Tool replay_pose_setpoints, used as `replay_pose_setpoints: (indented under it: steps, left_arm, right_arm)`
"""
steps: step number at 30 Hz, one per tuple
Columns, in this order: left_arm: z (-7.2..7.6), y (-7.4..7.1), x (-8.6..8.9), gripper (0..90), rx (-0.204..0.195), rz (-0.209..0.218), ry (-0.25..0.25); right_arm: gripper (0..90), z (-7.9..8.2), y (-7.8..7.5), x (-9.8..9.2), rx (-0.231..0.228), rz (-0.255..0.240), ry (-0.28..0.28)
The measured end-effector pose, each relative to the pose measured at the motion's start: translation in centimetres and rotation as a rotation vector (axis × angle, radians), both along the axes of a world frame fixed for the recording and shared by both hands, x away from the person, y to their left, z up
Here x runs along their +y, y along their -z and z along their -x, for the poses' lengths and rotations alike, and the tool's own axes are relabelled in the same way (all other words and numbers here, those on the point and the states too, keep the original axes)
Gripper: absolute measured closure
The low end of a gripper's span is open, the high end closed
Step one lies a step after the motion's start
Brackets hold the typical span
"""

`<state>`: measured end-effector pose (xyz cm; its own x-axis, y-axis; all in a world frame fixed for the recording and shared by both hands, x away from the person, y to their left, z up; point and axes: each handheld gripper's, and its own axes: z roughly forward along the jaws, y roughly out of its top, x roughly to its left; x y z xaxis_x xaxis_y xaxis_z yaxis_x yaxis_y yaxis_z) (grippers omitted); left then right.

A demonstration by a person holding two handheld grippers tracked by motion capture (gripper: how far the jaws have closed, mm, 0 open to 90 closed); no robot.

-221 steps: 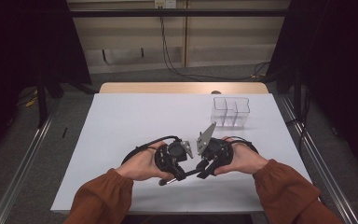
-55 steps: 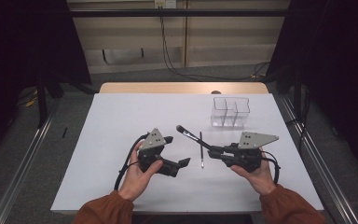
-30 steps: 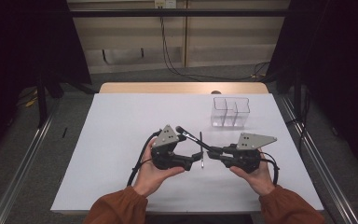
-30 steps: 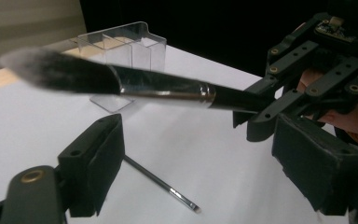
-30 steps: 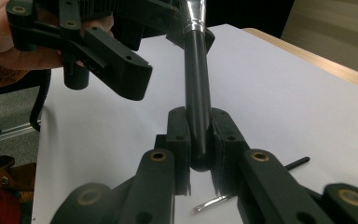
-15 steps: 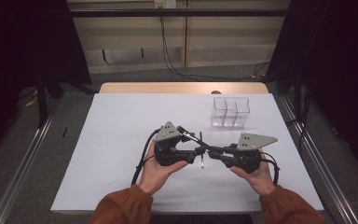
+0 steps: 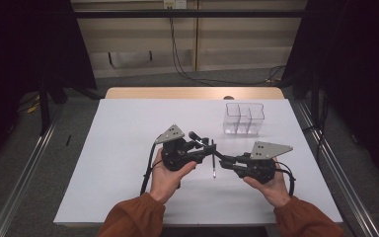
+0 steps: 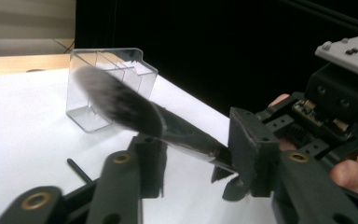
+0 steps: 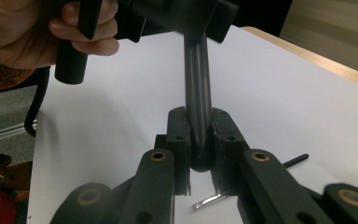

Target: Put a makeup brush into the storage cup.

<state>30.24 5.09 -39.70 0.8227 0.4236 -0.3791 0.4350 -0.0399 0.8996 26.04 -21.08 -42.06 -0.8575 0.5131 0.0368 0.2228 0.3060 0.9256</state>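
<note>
A black makeup brush point(image 7: 193, 135) with a dark bristle head hangs level above the white table point(image 7: 128, 128). My right gripper point(image 7: 225, 159) is shut on the end of its handle point(image 9: 197, 84). My left gripper point(image 7: 203, 148) has come in from the left. Its jaws have just been closing and stand open on either side of the brush point(image 8: 135, 112) near the ferrule, which lies against the right-hand fingertip point(image 8: 244, 144). I see no squeeze from both sides. In its own view, the right gripper point(image 9: 199, 140) clamps the handle upright between both pads.
A clear plastic organizer point(image 7: 244, 118) with three compartments stands at the back right, also in the left gripper view point(image 8: 107, 60). A thin black stick with a silver tip point(image 7: 212, 160) lies on the table under the grippers. Cables trail toward the table's front edge.
The left gripper moved right to the brush, and its jaws narrowed around the shaft. The right gripper kept still with the brush in it.
</note>
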Motion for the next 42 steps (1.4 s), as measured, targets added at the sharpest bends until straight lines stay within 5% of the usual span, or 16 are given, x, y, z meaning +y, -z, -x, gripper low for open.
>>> replay_pose_setpoints:
  steps: [10,19,42]
  left_arm:
    - [0.6,-0.7,-0.3,74.0,-0.027,0.011,0.033]
    - [0.8,-0.9,-0.8,79.5,-0.042,-0.003,0.063]
    - [0.1,-2.5,1.8,79.5,-0.047,-0.062,0.083]
  right_arm:
    - [78.8,-0.2,0.6,0.6,0.021,0.012,-0.004]
    - [57.7,-0.5,0.9,0.5,0.040,0.010,0.014]
    - [18.0,-0.7,0.6,-0.2,0.093,-0.074,0.025]
